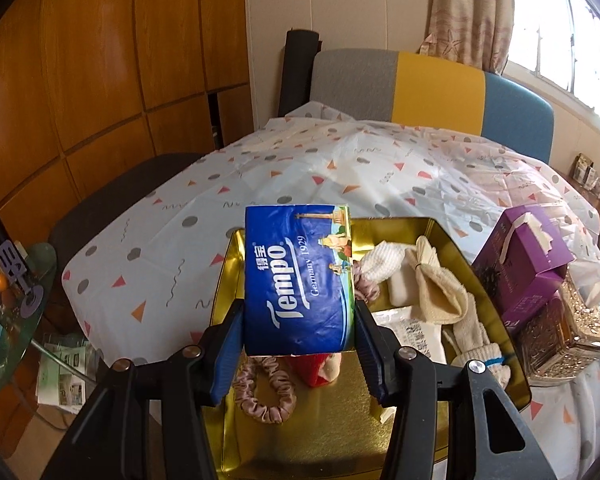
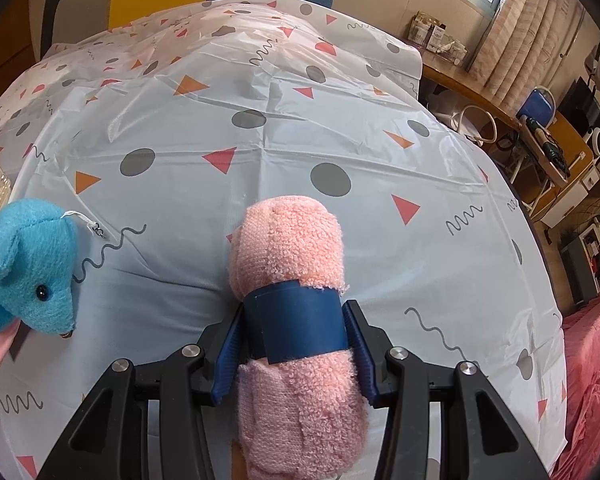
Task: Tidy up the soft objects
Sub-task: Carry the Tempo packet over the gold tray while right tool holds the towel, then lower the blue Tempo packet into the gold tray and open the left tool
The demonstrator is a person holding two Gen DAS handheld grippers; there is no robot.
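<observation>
My left gripper [image 1: 299, 322] is shut on a blue Tempo tissue pack [image 1: 298, 280], which hangs just above the left part of a gold tin box [image 1: 500, 304]. In the box lie cream socks [image 1: 444, 292], a pink scrunchie [image 1: 266, 394], a red cloth [image 1: 314, 368] and a white card. My right gripper [image 2: 294, 326] is shut on a rolled pink towel [image 2: 288, 248] with a dark blue band, lying on the patterned tablecloth [image 2: 260, 120]. A blue plush mouse [image 2: 28, 264] lies to its left, apart from it.
A purple tissue box [image 1: 524, 260] leans on a glittery gold container [image 1: 564, 344] right of the tin. A grey, yellow and blue chair back [image 1: 432, 88] stands behind the table. A glass side table [image 1: 16, 312] is at left, a desk with clutter [image 2: 552, 148] at right.
</observation>
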